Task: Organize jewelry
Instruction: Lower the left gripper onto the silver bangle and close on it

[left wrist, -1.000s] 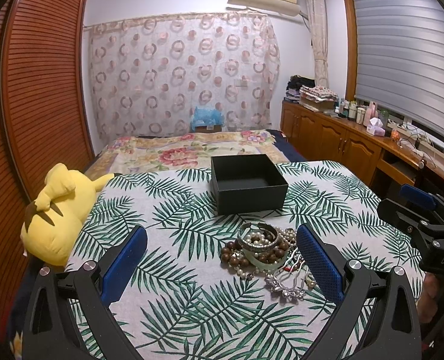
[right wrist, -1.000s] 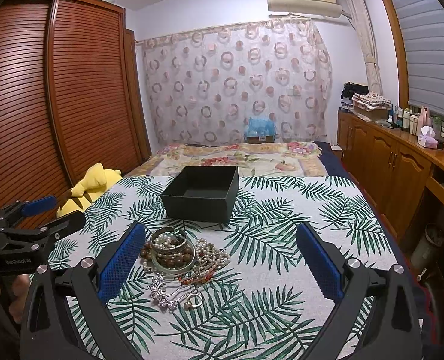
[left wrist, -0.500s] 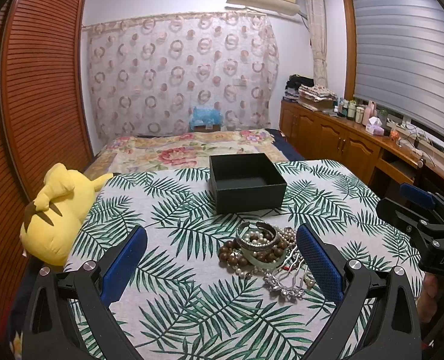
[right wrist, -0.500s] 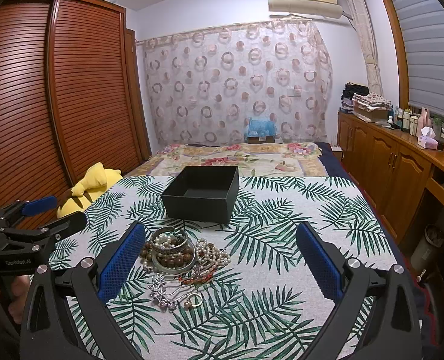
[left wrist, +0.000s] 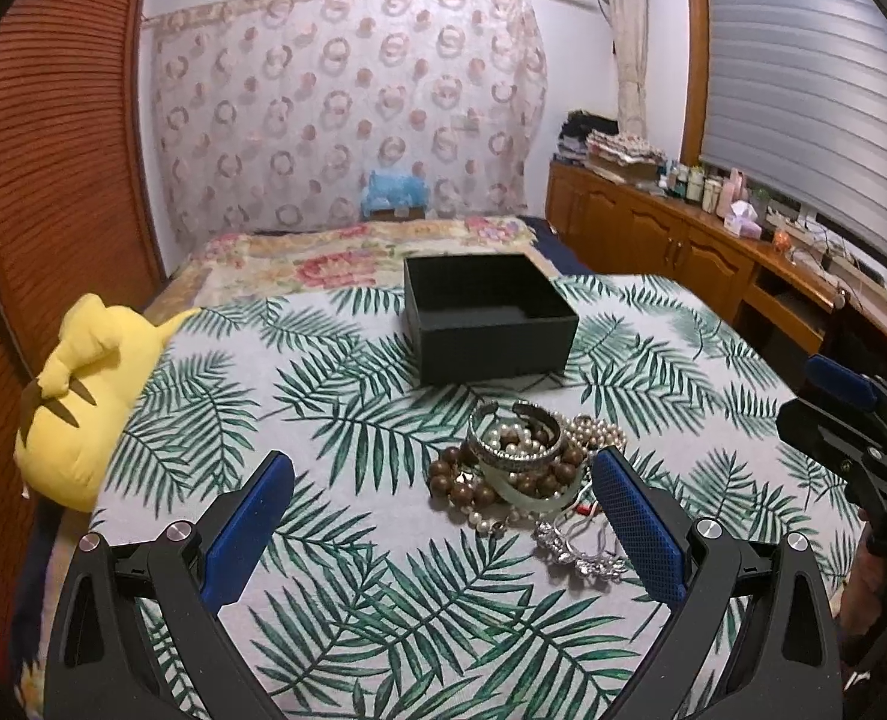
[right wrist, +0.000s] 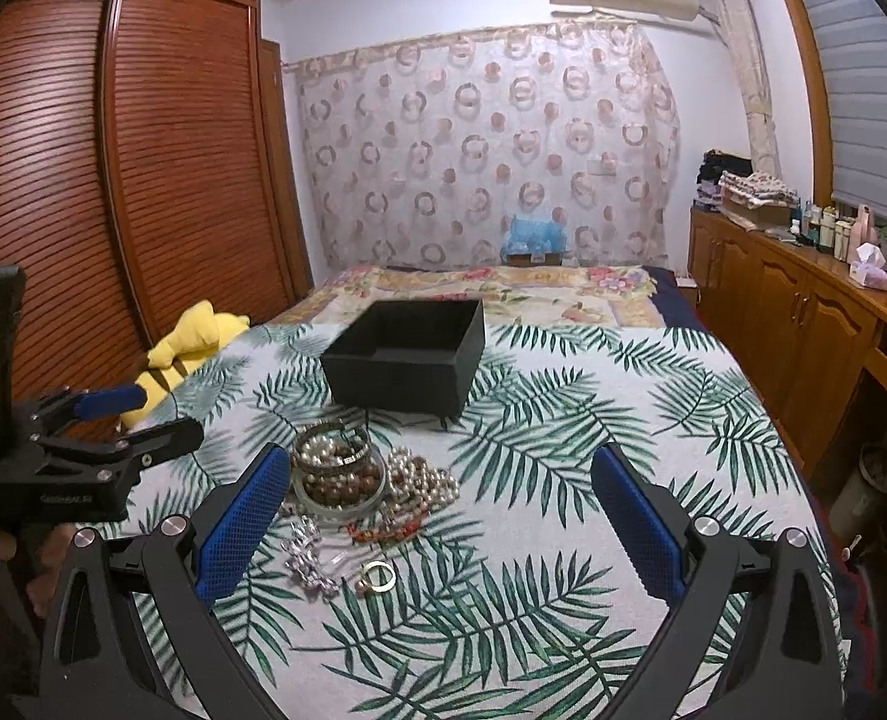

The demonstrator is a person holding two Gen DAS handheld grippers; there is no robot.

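A pile of jewelry (left wrist: 524, 474) lies on the palm-leaf cloth: brown bead bracelets, pearl strands, a silver bangle, a green bangle and a crystal piece. It also shows in the right wrist view (right wrist: 353, 480). An open, empty black box (left wrist: 485, 318) stands just behind the pile, also in the right wrist view (right wrist: 407, 354). My left gripper (left wrist: 443, 516) is open and empty, above the cloth, with the pile by its right finger. My right gripper (right wrist: 437, 516) is open and empty, with the pile by its left finger.
A yellow plush toy (left wrist: 83, 396) lies at the cloth's left edge. A wooden wardrobe (right wrist: 113, 180) stands left; a wooden counter (left wrist: 713, 252) with bottles runs along the right. The bed with a floral cover (right wrist: 491, 288) extends behind the box.
Both grippers have moved slightly forward and lower toward the jewelry pile, which now looks a little nearer. Nothing has been taken hold of.
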